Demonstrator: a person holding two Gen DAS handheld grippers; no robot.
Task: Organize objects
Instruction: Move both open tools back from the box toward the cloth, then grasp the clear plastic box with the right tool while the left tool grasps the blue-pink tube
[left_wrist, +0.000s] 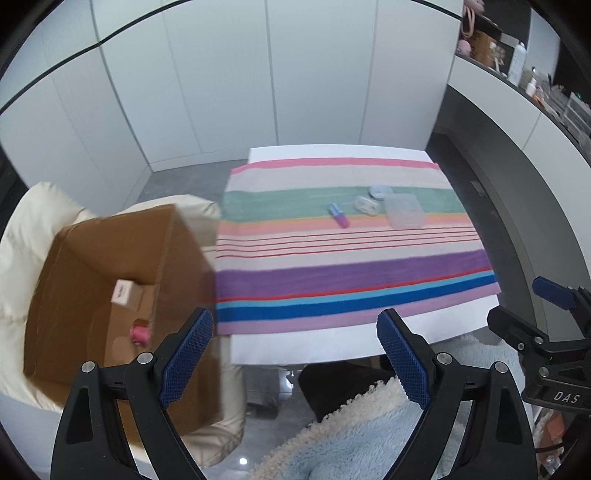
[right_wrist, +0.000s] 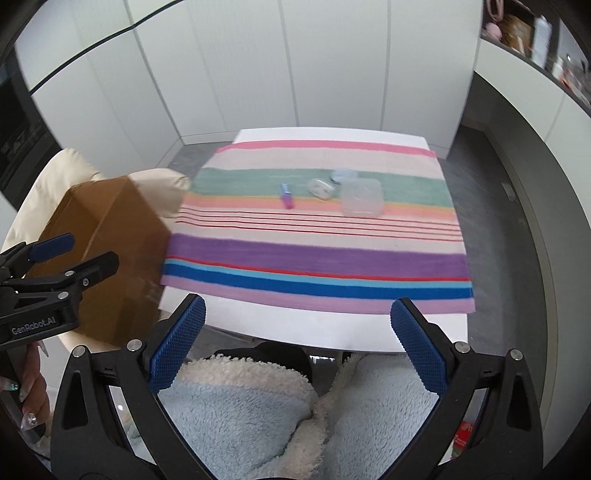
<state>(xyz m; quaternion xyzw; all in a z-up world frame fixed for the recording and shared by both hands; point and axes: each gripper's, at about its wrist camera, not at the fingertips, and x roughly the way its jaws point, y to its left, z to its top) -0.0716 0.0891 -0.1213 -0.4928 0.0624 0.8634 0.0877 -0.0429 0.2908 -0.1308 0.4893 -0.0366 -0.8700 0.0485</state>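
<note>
Both grippers hang short of the near edge of the table (left_wrist: 295, 350), over the person's lap in a fluffy blue robe (right_wrist: 236, 410), nothing reached yet. Left gripper (left_wrist: 295, 354) jaws spread wide, empty. Right gripper (right_wrist: 297, 347) jaws also wide apart, nothing between them.

Task items sit together on the striped cloth (left_wrist: 332, 266) toward the far right of the table: purple-and-blue tube (left_wrist: 340, 216) lying flat on the green/orange stripes, clear round case (left_wrist: 365, 204) just right of it, pale blue round lid (left_wrist: 380, 191) behind that, clear square box (left_wrist: 404, 211) nearest the right edge. All blurred, contents unreadable.

Open cardboard box (left_wrist: 110, 280) stands on a cream chair (left_wrist: 33, 229) off the table's left edge, small things already inside.

Step in hand, I judge: reach in for a first pick. Do it well: take the tube with the left gripper since it lies closest to the box side, straddle it across its short axis, come down steep, close only once the pads flank it. Keep the right gripper clear, or send it for the square box, which looks slippery
</note>
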